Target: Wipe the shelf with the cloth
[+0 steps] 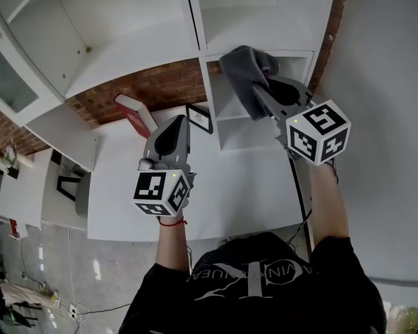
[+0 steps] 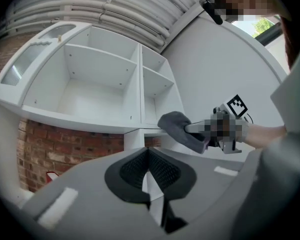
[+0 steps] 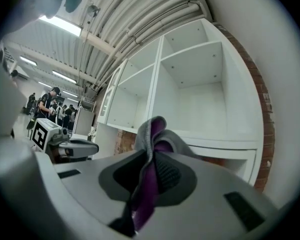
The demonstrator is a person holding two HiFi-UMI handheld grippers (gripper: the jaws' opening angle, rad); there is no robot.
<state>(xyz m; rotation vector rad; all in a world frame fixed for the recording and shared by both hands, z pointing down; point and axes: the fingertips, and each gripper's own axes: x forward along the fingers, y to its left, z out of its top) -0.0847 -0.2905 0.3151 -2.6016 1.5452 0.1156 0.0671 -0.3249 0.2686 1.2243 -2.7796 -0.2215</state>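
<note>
A grey cloth [image 1: 240, 68] with a purple underside hangs bunched from my right gripper [image 1: 259, 92], which is shut on it. The cloth sits in front of a small open compartment of the white shelf unit [image 1: 296, 61], close to its upper edge. In the right gripper view the cloth [image 3: 155, 134] runs down between the pads of the right gripper [image 3: 152, 171], with the shelf [image 3: 215, 139] just beyond. My left gripper [image 1: 174, 127] hovers lower and to the left over the white tabletop, shut and holding nothing. The left gripper view shows its own jaws [image 2: 149, 169], the cloth [image 2: 180, 129] and the shelf [image 2: 115, 124].
A red book [image 1: 132, 113] and a small framed picture [image 1: 200, 119] lean at the back of the white tabletop [image 1: 230, 186]. Brick wall [image 1: 146, 89] shows behind. Several people [image 3: 50, 104] stand far off in the room. A plain wall [image 1: 383, 117] flanks the shelf's right side.
</note>
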